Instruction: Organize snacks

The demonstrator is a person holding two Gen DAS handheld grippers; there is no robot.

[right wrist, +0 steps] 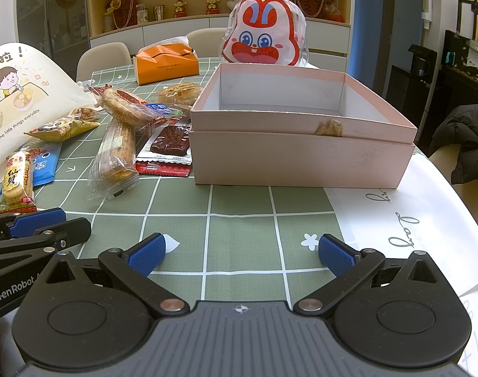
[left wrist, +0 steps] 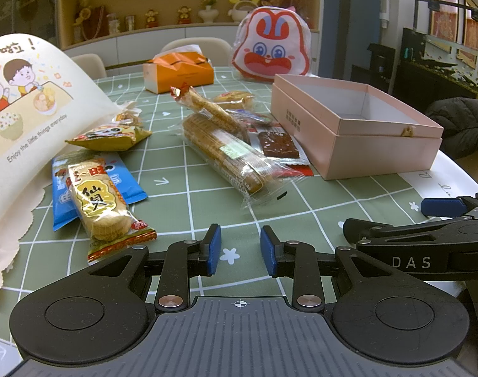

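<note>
Both idle near the table's near edge — left gripper narrowly parted, right gripper spread wide, neither holding anything. Snacks scattered left of the empty pink box — probably the destination, hence open-topped and close by.

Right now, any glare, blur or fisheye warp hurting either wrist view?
Left wrist: sharp; glare on the clear biscuit wrapper; edges bend, so the cloth bag bows. Right wrist: sharp on the pink box; soft light, faint shadows; table edge curves; far shelf slightly soft.
</note>
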